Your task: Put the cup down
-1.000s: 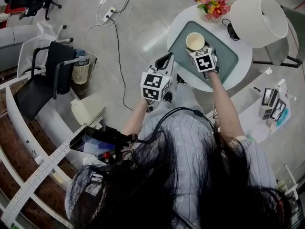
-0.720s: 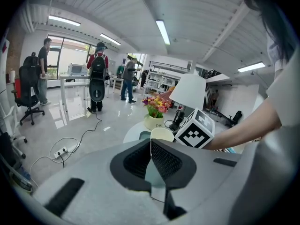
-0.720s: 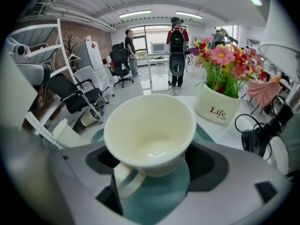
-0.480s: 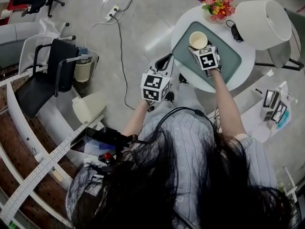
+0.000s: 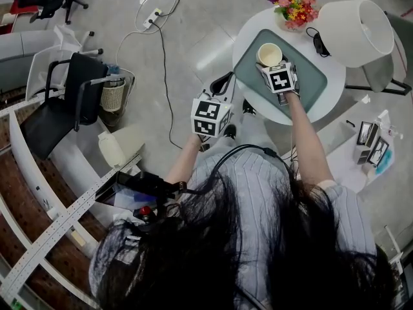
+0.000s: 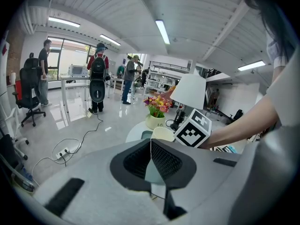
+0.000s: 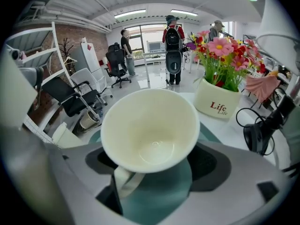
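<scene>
A cream cup is held upright just over the teal tray on the round white table. My right gripper is shut on the cup. In the right gripper view the cup fills the space between the dark pads, with its handle at the lower left and the tray beneath it. My left gripper hangs short of the table's near edge, shut and with nothing in it. In the left gripper view its jaws meet in a thin line, and the cup shows beyond them.
A flower pot, a black cable and a big white lampshade crowd the table's far side. On the floor to the left stand a black chair and a wire bin. People stand far off in the room.
My right gripper has carried the cup slightly farther over the tray during the last second, then held nearly still. The left gripper has stayed where it was.
</scene>
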The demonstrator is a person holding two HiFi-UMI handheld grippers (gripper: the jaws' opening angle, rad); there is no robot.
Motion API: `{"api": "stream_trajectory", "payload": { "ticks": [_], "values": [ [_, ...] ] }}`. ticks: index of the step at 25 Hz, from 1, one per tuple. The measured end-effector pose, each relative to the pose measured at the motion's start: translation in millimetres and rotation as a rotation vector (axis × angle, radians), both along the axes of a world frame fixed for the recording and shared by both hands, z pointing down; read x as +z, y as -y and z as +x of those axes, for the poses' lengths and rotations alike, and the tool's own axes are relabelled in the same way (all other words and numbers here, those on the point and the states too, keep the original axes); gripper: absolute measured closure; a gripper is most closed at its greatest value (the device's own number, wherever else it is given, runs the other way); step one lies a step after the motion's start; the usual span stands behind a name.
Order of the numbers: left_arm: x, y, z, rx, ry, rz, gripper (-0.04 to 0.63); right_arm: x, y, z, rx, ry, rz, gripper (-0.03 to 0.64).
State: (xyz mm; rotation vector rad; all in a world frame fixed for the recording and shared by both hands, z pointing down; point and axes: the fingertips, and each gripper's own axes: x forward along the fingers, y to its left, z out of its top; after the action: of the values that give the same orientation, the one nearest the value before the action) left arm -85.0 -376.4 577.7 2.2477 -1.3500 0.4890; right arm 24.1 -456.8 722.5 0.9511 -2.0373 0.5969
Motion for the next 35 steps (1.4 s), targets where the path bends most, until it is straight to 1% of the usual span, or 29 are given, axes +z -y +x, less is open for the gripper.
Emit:
{"api": "stream_trajectory", "payload": {
  "ticks": [9,17,24,31,35],
  "values": [
    [-3,-8,-6,-0.003,0.006,0.008,0.578,-5,-4,5,0.042,0.002,-0.015,0.216],
    [-10,-15,-6,0.001,0.003,0.023,0.578,-25,-14,16,0.114,0.059,-0.008,0.218],
    [-18,-22,-3,0.014,-0.001,0.042,0.578,-63,-30,21,0.174,0.148,0.029,0.218],
    [-30,-32,-2,0.029,-0.005,0.072,0.578,-110,-52,6,0.157,0.248,0.085,0.218],
    [-38,-42,-3,0.035,-0.007,0.09,0.578,-134,-67,1,0.178,0.304,0.117,0.218]
  ]
}}
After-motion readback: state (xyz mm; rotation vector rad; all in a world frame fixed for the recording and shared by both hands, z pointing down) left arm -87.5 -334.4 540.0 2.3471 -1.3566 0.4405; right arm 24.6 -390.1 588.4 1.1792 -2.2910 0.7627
